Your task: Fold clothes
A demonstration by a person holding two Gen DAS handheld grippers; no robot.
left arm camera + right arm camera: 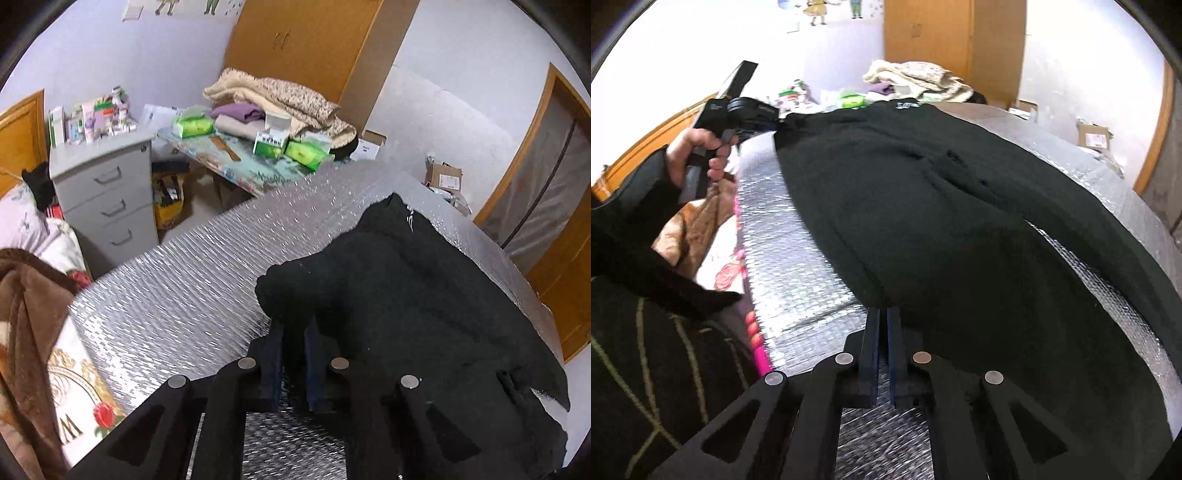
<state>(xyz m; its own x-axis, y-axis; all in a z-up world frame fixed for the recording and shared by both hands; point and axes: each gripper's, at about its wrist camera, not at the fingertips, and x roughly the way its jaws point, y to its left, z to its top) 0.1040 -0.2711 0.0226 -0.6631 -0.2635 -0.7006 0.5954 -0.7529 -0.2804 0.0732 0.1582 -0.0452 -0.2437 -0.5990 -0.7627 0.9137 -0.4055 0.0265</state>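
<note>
On the silver quilted foil mat lies one black garment, soft and thick, spread almost flat. Two grippers hold it: the left gripper pinches a bunched corner, and the right gripper is closed tight on the near hem.

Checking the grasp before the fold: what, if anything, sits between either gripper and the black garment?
Nothing visible does. The left gripper has its fingers closed on a bunched edge of the black garment, and the right gripper is pinched on the near edge. Only bare silver mat lies beside them.
</note>
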